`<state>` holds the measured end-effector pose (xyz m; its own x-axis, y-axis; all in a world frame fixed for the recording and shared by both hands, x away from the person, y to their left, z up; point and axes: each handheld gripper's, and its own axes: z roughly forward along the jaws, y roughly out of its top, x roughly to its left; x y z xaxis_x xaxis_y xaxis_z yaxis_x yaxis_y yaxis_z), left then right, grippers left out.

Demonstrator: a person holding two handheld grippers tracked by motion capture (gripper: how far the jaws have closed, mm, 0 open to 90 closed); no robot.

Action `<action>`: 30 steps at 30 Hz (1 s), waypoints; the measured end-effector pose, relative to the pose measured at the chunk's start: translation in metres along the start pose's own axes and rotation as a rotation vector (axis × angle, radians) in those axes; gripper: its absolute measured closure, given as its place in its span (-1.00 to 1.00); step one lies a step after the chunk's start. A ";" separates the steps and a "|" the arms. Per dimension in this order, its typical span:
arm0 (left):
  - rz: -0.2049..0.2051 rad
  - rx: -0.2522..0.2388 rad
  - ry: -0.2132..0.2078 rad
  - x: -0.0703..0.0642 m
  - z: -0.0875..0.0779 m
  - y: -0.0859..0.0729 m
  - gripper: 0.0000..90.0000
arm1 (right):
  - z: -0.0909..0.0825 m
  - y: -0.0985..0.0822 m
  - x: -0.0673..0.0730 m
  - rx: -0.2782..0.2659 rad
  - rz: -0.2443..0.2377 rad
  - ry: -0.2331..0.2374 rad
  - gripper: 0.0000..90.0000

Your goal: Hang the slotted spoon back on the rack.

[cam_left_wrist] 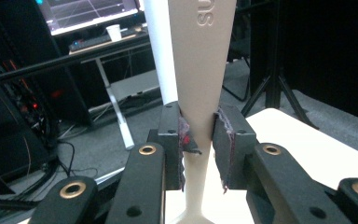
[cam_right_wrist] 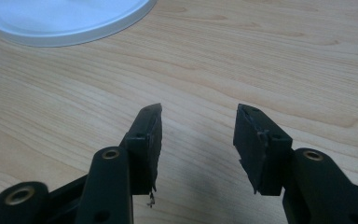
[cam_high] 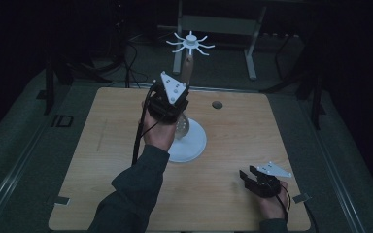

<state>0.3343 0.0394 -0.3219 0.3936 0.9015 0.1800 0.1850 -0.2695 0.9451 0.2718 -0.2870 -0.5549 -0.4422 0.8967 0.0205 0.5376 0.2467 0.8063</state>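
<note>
Left gripper view has a beige slotted spoon [cam_left_wrist: 200,70] pinched at its narrow neck by the left tool [cam_left_wrist: 199,140], pads clamped on both sides, handle pointing up beside a white post [cam_left_wrist: 161,51]. From the high view, that post rises from a round white base [cam_high: 190,141] mid-tabletop [cam_high: 126,116] to a hook crown [cam_high: 190,43]. The right tool [cam_right_wrist: 198,135] rests low near the front edge, jaws apart and empty. With so thin a grip, the spoon could pivot or slip, or knock the stand over.
</note>
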 end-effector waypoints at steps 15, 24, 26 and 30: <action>0.003 0.022 0.021 0.001 0.011 0.005 0.63 | 0.001 0.000 0.001 0.003 -0.002 0.001 0.14; -0.005 -0.003 -0.025 0.003 0.010 0.002 0.27 | 0.001 -0.001 0.001 0.004 -0.002 0.002 0.14; -0.011 -0.008 -0.028 0.004 0.009 0.002 0.21 | 0.001 -0.001 0.001 0.004 -0.003 0.002 0.14; -0.023 -0.036 -0.051 0.005 0.002 0.000 0.12 | 0.001 -0.001 0.001 0.003 -0.002 0.000 0.13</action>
<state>0.3378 0.0430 -0.3213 0.4349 0.8887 0.1453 0.1623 -0.2360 0.9581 0.2716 -0.2861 -0.5558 -0.4435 0.8961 0.0185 0.5389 0.2501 0.8044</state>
